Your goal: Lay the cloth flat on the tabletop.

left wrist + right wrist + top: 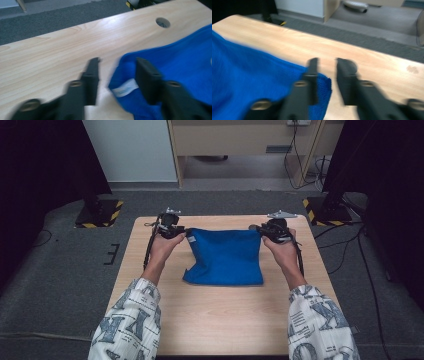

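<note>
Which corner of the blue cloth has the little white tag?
The far corner by the left tongs. The blue cloth shows its white tag there; the corner by the right tongs has none.

this looks like a lab or a test room. a small wooden table stands alone on grey carpet. black stands with yellow and black stripes on their feet sit at both sides. dark curtains hang left and right. cables trail over the floor by a plain desk at the back.
</note>
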`<act>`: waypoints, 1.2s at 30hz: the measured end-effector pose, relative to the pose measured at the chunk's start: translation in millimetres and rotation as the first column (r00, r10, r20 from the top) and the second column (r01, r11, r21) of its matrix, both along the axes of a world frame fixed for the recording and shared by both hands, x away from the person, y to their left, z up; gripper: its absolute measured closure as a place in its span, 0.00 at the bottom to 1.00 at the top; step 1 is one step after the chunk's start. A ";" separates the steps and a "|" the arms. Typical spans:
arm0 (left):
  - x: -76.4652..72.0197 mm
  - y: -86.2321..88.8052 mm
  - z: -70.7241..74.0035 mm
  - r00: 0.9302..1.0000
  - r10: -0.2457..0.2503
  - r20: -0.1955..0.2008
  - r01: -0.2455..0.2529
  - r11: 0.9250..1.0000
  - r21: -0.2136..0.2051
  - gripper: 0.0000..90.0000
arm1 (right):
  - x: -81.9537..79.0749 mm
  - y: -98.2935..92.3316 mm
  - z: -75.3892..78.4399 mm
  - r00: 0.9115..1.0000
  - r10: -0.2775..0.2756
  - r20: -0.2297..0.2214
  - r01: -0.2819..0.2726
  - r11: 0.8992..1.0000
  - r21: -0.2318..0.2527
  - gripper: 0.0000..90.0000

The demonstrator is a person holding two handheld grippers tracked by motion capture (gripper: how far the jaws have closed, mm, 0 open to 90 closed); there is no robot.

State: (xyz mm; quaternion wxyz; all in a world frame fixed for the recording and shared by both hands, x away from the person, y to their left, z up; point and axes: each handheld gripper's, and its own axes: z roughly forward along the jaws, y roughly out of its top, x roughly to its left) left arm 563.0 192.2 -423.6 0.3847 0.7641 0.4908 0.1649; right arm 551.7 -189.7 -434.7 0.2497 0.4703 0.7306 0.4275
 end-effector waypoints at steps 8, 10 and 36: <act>-17.4 13.7 -2.7 0.999 -0.030 0.026 0.029 0.999 0.021 0.49 | -5.3 -13.8 -19.2 0.998 -0.013 -0.069 0.008 0.998 -0.069 0.38; -27.5 15.0 -4.1 0.998 -0.053 0.034 0.053 0.998 0.026 0.47 | -12.4 -16.8 -21.5 0.997 0.001 -0.080 -0.006 0.998 -0.063 0.37; -164.7 32.1 -62.9 0.978 -0.187 0.092 0.185 0.982 0.025 0.47 | -136.3 -35.8 -49.0 0.979 0.191 -0.065 -0.192 0.981 -0.007 0.71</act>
